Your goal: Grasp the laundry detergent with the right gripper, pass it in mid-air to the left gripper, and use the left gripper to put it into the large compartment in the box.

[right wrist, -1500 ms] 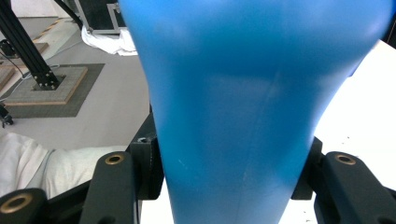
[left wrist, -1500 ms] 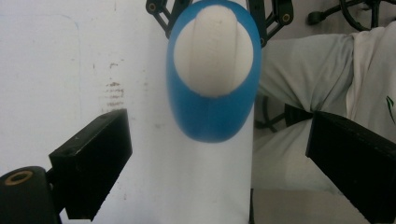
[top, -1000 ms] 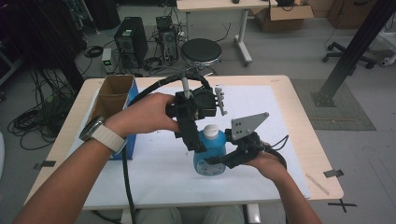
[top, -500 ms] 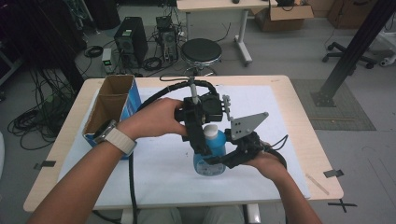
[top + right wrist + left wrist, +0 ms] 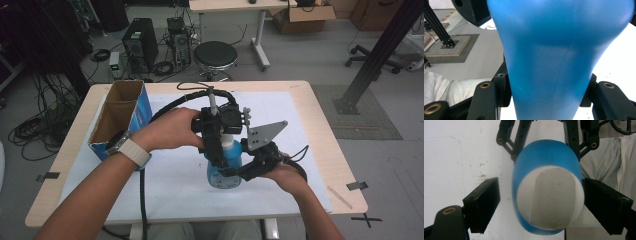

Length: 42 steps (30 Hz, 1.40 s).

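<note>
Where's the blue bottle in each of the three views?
High view: the bottle stands upright at the table's middle, between both tongs.
Left gripper view: seen from above at centre, white cap toward the camera, between the left tongs, which stand apart from it.
Right gripper view: its blue body up close, centre, pinched low down by the right tongs.
Shared landmark: the white sheet under it.
</note>
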Motion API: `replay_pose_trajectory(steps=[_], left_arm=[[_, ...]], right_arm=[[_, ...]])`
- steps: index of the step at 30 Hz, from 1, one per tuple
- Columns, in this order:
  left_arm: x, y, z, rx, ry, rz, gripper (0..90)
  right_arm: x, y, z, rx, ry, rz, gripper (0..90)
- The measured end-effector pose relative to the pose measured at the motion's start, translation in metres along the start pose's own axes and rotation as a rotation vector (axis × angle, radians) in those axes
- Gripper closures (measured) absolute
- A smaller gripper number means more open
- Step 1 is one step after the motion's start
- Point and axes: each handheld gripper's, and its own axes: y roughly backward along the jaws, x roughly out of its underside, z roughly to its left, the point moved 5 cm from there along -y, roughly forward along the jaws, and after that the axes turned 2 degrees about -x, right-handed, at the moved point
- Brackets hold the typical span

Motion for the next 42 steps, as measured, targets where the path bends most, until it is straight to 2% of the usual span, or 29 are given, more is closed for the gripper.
replay_pose_trajectory(steps=[25, 36, 42], left_arm=[[-0.0026, -0.0037, -0.0019, 0.002, -0.012, 0.0, 27.0], [-0.0025, -0.006, -0.0019, 0.006, -0.008, 0.007, 37.4], [-0.0037, -0.0054, -0.0035, -0.001, -0.026, -0.005, 38.0]], right_arm=[[-0.0008, 0.0002, 0.0, 0.002, -0.002, 0.0, 44.5], [0.0003, -0.0004, 0.0006, -0.001, -0.005, 0.0, 44.5], [0.0008, 0.0009, 0.0011, -0.004, -0.001, 0.001, 44.6]])
